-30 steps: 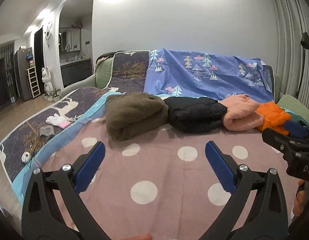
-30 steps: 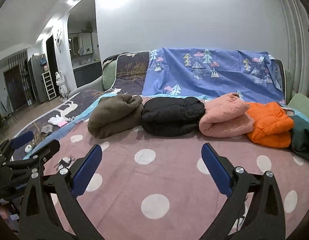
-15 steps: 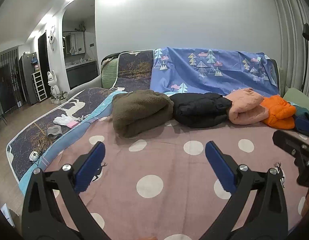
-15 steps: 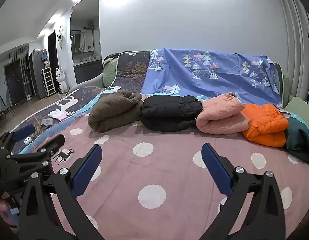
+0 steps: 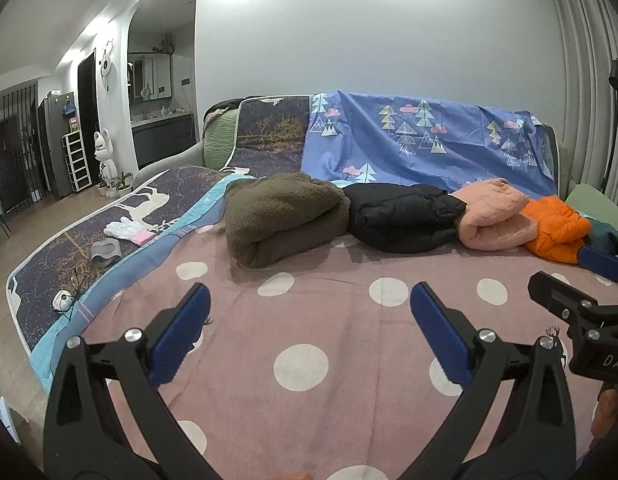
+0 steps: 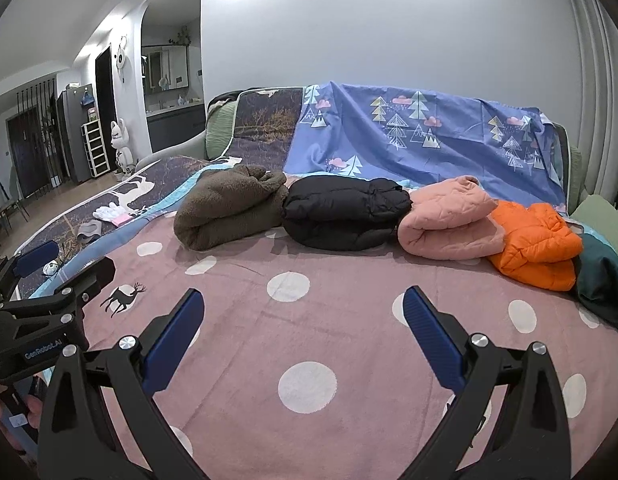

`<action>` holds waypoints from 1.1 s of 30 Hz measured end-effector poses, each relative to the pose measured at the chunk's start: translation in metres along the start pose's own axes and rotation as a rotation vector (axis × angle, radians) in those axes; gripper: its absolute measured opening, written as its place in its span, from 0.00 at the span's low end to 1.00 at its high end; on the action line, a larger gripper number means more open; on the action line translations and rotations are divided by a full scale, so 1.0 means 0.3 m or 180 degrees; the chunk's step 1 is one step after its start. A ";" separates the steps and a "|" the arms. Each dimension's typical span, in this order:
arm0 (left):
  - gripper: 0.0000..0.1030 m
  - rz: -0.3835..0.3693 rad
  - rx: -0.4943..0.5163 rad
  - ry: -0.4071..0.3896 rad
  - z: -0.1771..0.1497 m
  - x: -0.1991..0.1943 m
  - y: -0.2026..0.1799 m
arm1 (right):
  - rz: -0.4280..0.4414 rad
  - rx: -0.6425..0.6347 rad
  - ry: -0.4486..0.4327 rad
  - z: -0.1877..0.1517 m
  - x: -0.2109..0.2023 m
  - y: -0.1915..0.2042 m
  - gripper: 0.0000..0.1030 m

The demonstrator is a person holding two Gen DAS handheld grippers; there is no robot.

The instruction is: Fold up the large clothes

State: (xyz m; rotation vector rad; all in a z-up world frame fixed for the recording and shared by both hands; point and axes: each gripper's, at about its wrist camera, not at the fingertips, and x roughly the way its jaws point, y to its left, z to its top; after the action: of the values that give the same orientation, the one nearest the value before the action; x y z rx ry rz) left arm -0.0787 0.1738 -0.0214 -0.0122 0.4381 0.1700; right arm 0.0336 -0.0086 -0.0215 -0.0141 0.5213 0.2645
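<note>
Folded clothes lie in a row at the back of a pink polka-dot blanket (image 5: 309, 320) (image 6: 329, 308): a brown fleece (image 5: 281, 216) (image 6: 229, 212), a black puffer jacket (image 5: 401, 216) (image 6: 341, 212), a pink quilted jacket (image 5: 493, 216) (image 6: 449, 220), an orange puffer jacket (image 5: 557, 228) (image 6: 537, 240) and a dark teal garment (image 6: 601, 280). My left gripper (image 5: 309, 328) hovers open over the bare blanket, well short of the clothes. My right gripper (image 6: 303, 332) is open too, holding nothing. Each gripper shows at the edge of the other's view.
The blanket covers a sofa bed with a blue tree-print sheet (image 5: 421, 140) over its backrest. White gloves (image 5: 123, 226) and small items lie on the dark deer-print cover (image 5: 149, 204) at left. Wooden floor and a bear figure (image 5: 105, 156) lie beyond the left edge.
Both grippers have pulled back from the row of clothes, so more of the blanket shows in front. Both stay open and empty.
</note>
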 end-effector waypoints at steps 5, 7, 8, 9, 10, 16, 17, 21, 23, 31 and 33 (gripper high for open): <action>0.98 -0.0032 -0.0014 0.0012 -0.006 0.006 0.010 | -0.0035 0.0019 0.0004 -0.001 0.012 0.005 0.97; 0.98 -0.0041 -0.0021 0.0021 -0.006 0.008 0.017 | -0.0049 0.0027 0.0022 -0.002 0.019 0.009 0.97; 0.98 -0.0048 -0.0024 0.0023 -0.006 0.009 0.020 | -0.0058 0.0032 0.0036 -0.003 0.024 0.010 0.97; 0.98 -0.0062 -0.0024 0.0025 -0.006 0.010 0.022 | -0.0064 0.0034 0.0049 -0.004 0.029 0.011 0.97; 0.98 -0.0067 -0.0022 0.0024 -0.006 0.010 0.021 | -0.0068 0.0034 0.0061 -0.005 0.033 0.013 0.97; 0.98 -0.0064 0.0043 0.0034 -0.010 0.019 0.010 | -0.0089 0.0011 0.0092 -0.004 0.047 0.026 0.97; 0.98 -0.0071 0.0041 0.0038 -0.010 0.021 0.011 | -0.0093 0.0005 0.0092 -0.003 0.049 0.028 0.97; 0.98 -0.0077 0.0027 0.0067 -0.012 0.032 0.017 | -0.0101 0.0021 0.0102 -0.002 0.055 0.025 0.97; 0.98 -0.0089 0.0033 0.0072 -0.013 0.036 0.014 | -0.0106 0.0031 0.0106 -0.004 0.058 0.020 0.97; 0.98 -0.0124 0.0099 0.0098 -0.014 0.057 -0.012 | -0.0141 0.0044 0.0141 -0.004 0.076 0.012 0.97; 0.98 -0.0131 0.0104 0.0108 -0.014 0.061 -0.015 | -0.0152 0.0049 0.0144 -0.004 0.080 0.012 0.97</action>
State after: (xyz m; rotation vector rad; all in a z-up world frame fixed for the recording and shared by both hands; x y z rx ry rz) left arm -0.0635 0.1720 -0.0330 0.0080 0.4743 0.1223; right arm 0.0521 0.0007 -0.0340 -0.0178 0.5674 0.2139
